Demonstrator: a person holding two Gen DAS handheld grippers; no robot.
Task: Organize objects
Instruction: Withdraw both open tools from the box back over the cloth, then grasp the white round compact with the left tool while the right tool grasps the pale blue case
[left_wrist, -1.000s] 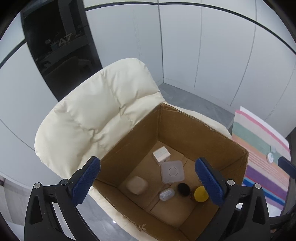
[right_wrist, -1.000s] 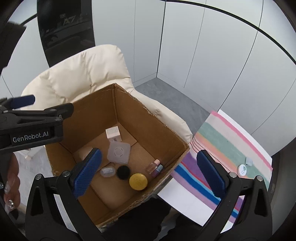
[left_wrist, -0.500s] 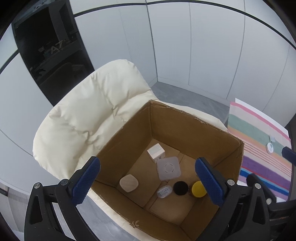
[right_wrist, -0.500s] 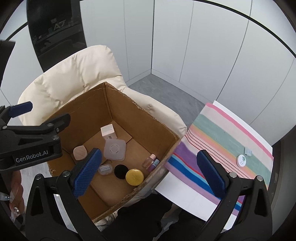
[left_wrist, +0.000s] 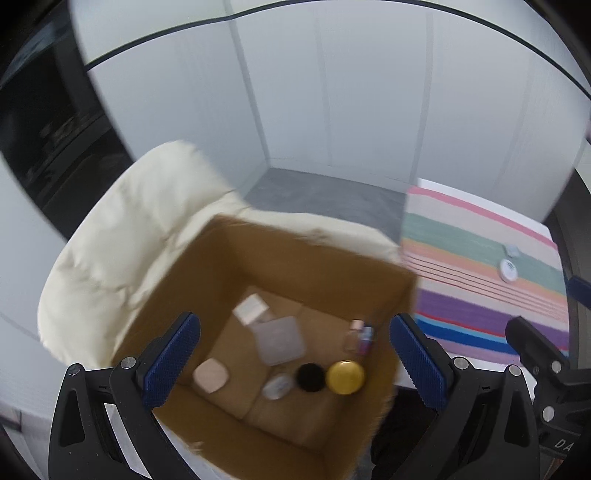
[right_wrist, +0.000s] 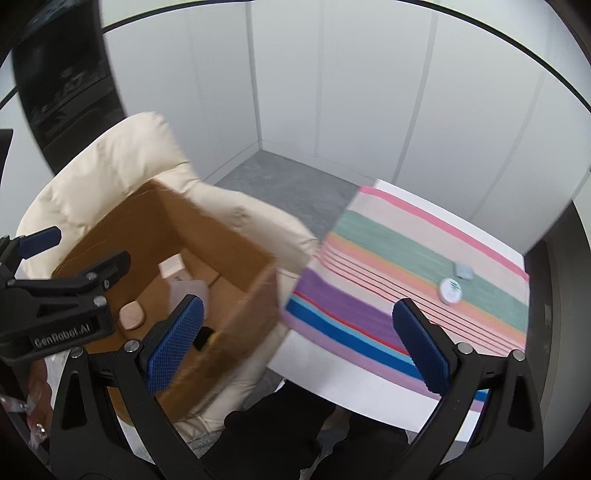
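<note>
The cardboard box (left_wrist: 229, 280) is sitting on a cream padded chair (left_wrist: 122, 236), and the left gripper (left_wrist: 293, 354) is hovering above its open top, fingers spread wide and holding nothing. Between and below those fingers, on the box floor, seven small things are lying: a white carton (left_wrist: 250, 309), a frosted square case (left_wrist: 280, 340), a pink rounded compact (left_wrist: 210, 376), a small clear case (left_wrist: 277, 386), a black round lid (left_wrist: 311, 376), a gold round lid (left_wrist: 345, 376) and a pair of small vials (left_wrist: 359, 336) near the right wall; the view is blurred, so finer detail cannot be told.

The right gripper (right_wrist: 295, 345) is hanging to the right of the box, fingers likewise wide apart and empty, pointing down toward the near edge of a striped cloth (right_wrist: 369, 266) covering the surface. Two items are resting on that cloth, well beyond the right finger: a white round tin (right_wrist: 450, 290) and a small grey square piece (right_wrist: 464, 272), just beside each other.
</note>
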